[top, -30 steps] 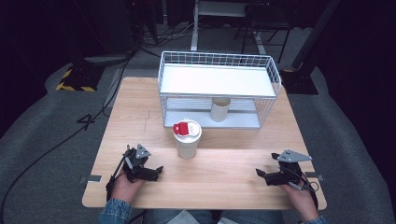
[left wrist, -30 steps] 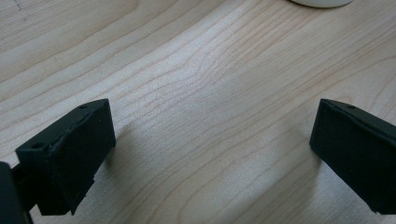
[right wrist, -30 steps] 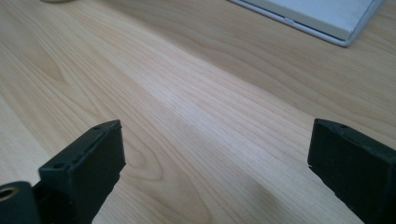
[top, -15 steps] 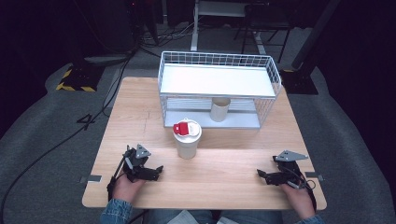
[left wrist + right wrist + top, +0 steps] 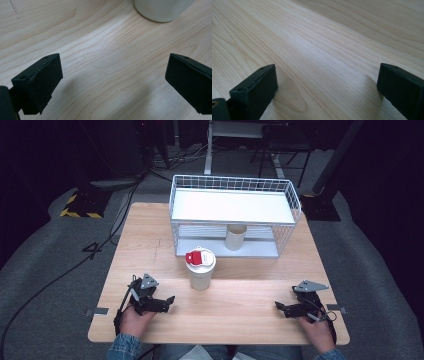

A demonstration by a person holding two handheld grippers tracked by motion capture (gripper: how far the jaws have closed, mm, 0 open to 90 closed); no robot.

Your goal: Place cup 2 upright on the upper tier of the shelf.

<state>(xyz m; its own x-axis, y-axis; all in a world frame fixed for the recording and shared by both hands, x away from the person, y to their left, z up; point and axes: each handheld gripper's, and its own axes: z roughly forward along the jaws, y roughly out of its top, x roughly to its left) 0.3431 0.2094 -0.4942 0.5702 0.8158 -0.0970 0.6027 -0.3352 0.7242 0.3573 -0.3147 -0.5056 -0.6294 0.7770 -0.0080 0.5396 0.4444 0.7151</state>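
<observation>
Near the bottom edge of the high view, we held both grippers low over the table [image 5: 240, 320], with nothing in either. Our left gripper [image 5: 169, 303] sat at the lower left of that frame, its jaws wide apart and pointing right and slightly up the frame. Our right gripper [image 5: 278, 308] sat at the lower right, its jaws pointing left. They had just been opening, and no thing lay between them.

Between the two grippers but higher in the frame, just above centre-bottom, stood the cup [image 5: 200, 270], upright on the wood, with a white lid and a red tab [image 5: 193, 257] on top. It was nearer our left gripper than our right, up and to the right of the left jaws and apart from them. From our right gripper it stood well apart, up and to the left.

Along the left gripper view, the cup's white base [image 5: 162, 10] showed at the top right of the frame, beyond the spread jaws, with bare wood between. Across the right gripper view, we saw bare wood grain between the open jaws.

Behind the cup in the high view stood a white wire rack [image 5: 235, 205], with a second, plain cup [image 5: 235, 236] on its lower shelf.
</observation>
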